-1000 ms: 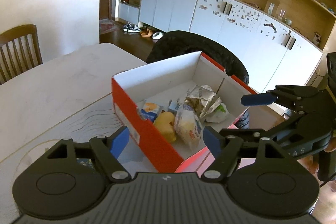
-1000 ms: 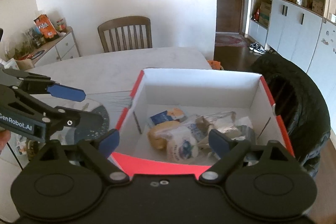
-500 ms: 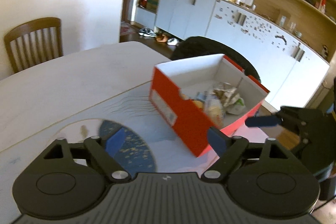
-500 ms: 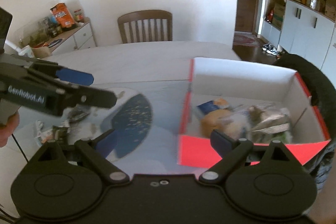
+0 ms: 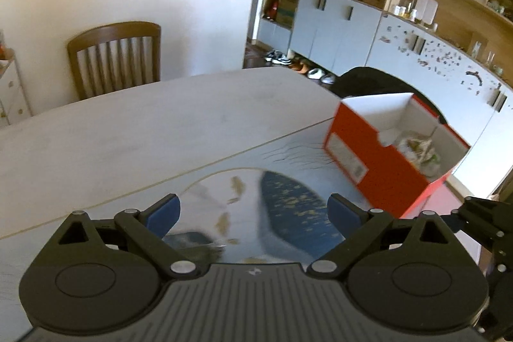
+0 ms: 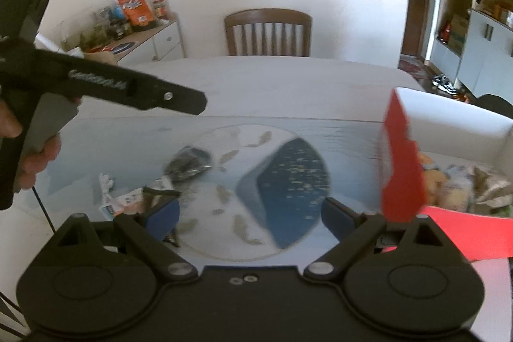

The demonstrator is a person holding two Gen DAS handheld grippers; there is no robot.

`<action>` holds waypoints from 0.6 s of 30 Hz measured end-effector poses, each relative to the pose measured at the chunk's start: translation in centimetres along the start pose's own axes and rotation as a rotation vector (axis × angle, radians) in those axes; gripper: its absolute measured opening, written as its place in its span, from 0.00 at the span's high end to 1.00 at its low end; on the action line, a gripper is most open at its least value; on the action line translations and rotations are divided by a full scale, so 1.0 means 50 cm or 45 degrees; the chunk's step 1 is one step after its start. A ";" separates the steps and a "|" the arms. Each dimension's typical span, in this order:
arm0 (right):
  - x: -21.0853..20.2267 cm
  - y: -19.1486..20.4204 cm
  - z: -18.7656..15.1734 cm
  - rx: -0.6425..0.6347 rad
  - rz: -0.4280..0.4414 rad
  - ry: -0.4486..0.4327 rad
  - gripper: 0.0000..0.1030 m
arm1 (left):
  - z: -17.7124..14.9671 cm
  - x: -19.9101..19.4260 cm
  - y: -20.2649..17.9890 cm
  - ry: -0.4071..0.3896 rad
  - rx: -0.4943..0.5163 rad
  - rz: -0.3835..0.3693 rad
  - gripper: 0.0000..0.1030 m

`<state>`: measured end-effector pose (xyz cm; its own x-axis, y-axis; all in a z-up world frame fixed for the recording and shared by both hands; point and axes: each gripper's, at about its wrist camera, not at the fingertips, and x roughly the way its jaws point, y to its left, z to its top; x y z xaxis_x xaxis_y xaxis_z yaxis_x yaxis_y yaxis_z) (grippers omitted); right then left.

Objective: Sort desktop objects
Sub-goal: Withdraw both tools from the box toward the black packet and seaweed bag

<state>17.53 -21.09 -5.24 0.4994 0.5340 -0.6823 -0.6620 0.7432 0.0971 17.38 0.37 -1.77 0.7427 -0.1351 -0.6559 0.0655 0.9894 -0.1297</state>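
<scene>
Right wrist view, far left: a hand [image 6: 19, 146] holds the left gripper's black handle, sideboard [image 6: 150, 42] behind it in the upper left with an orange snack bag [image 6: 134, 7] and jars; white wall, wooden chair [image 6: 267, 32] top centre at the far edge of the pale table [image 6: 272, 79]; a printed mat [image 6: 256, 181] with a round grey-blue picture lies on the table mid-frame; loose bits on its left part: dark crumpled wrapper [image 6: 189, 165], small white packets [image 6: 118, 201], a dark stick-like piece [image 6: 160, 191], blurred; right gripper [image 6: 250, 213] bottom centre, jaws spread wide, nothing between them, only mat; red shoebox [image 6: 400, 162] at the right edge, white inside, holding wrapped snacks [image 6: 458, 181]; dark door and white cupboards upper right. Left wrist view: chair [image 5: 115, 56] upper left, table [image 5: 128, 133] across the middle, same mat [image 5: 282, 207] low centre; left gripper [image 5: 253, 213] bottom, jaws wide apart and just been opening, nothing in them; shoebox [image 5: 362, 156] right of centre at the table's edge, dark seat [image 5: 368, 82] behind it; wall of white cupboards and wooden shelves [image 5: 433, 5] upper right, shoes [image 5: 282, 58] on the floor by them; part of the right gripper's body [image 5: 487, 223] at lower right
</scene>
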 end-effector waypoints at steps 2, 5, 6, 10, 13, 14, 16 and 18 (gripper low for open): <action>0.015 0.023 0.001 0.000 0.010 0.010 0.08 | -0.008 0.005 0.021 0.008 -0.004 0.015 0.04; 0.034 0.053 0.001 -0.007 0.020 0.021 0.08 | -0.020 0.016 0.046 0.020 -0.003 0.032 0.04; 0.040 0.061 0.002 -0.010 0.022 0.024 0.08 | -0.024 0.022 0.052 0.027 0.004 0.039 0.04; 0.063 0.092 0.001 -0.024 0.031 0.039 0.08 | -0.044 0.048 0.073 0.048 0.018 0.056 0.04; 0.083 0.115 -0.003 -0.036 0.033 0.058 0.09 | -0.055 0.067 0.085 0.061 0.020 0.076 0.04; 0.089 0.122 -0.005 -0.040 0.030 0.062 0.09 | -0.057 0.071 0.088 0.062 0.020 0.083 0.04; 0.100 0.132 -0.008 -0.038 0.032 0.072 0.12 | -0.062 0.081 0.093 0.069 0.028 0.100 0.04; 0.114 0.140 -0.014 -0.037 0.027 0.088 0.14 | -0.068 0.093 0.095 0.077 0.046 0.115 0.04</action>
<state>15.36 -13.13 -8.95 0.4461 0.5196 -0.7287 -0.6883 0.7196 0.0918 18.88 4.24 -7.98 0.7050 -0.0473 -0.7077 0.0252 0.9988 -0.0417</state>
